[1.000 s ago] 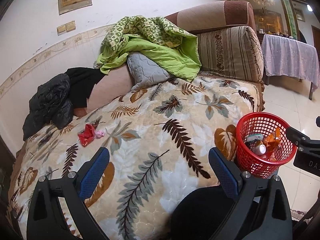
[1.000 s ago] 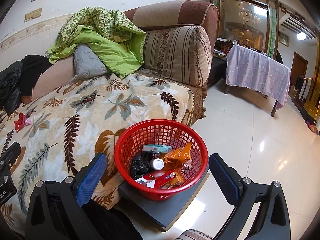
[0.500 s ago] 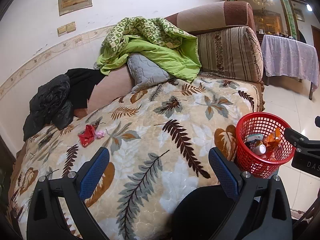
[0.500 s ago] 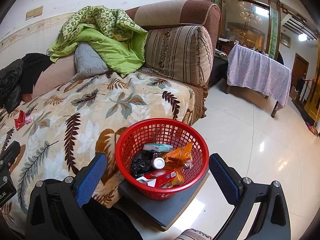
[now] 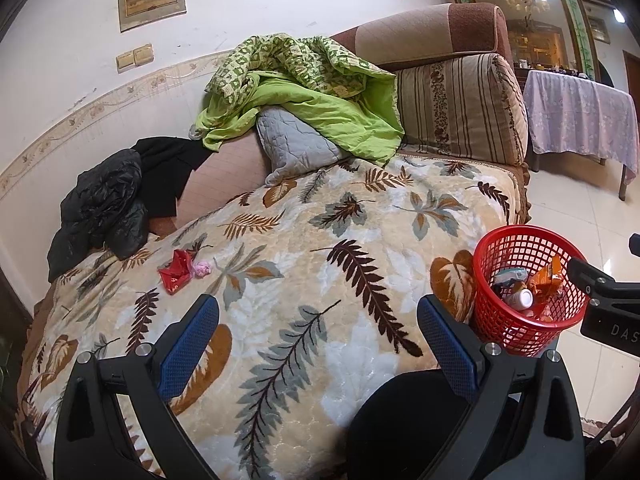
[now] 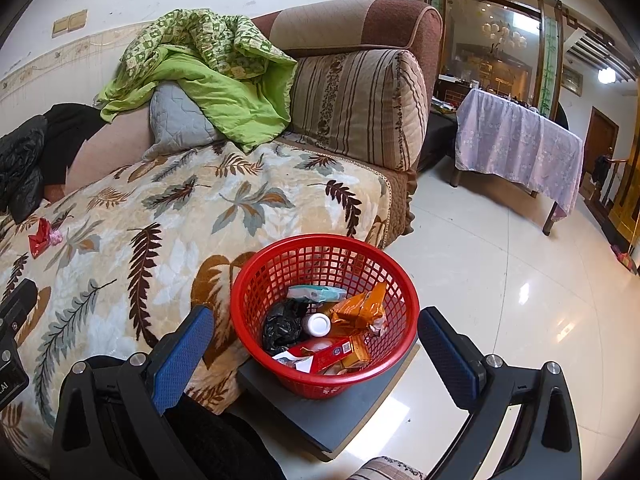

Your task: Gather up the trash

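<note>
A: Nearest first. Left tool (image 5: 318, 334) is spread wide with nothing between its blue pads, poised over the front of the leaf-print blanket (image 5: 320, 280). Right tool (image 6: 316, 344) is equally released and empty, framing the red basket (image 6: 256, 276) from above.

B: Basket location?

A: On a dark grey board (image 6: 340, 416) on the floor, just beside the sofa's front edge. It already holds a black bag, a white-capped bottle, an orange wrapper and a red packet.

B: So what's left out?

A: 2 bits visible: a red wrapper (image 5: 176, 272) and a small pink scrap (image 5: 202, 268) touching it, lying on the blanket toward the left end, near the black jacket (image 5: 100, 204). Well apart from the basket.

B: Step in hand?

A: Looks like the gap between drops; both tools free, next target not yet approached.

B: Next move?

A: Probably the left tool, since it's on that side. It needs to reach forward and left, come down over the wrapper, and pinch the foil without snagging the plush blanket. The pink scrap likely needs a 2nd pass.

B: Further back?

A: Green quilt (image 5: 304, 96), grey cushion (image 5: 296, 144), striped bolster (image 5: 460, 108). No trash seen there.
</note>
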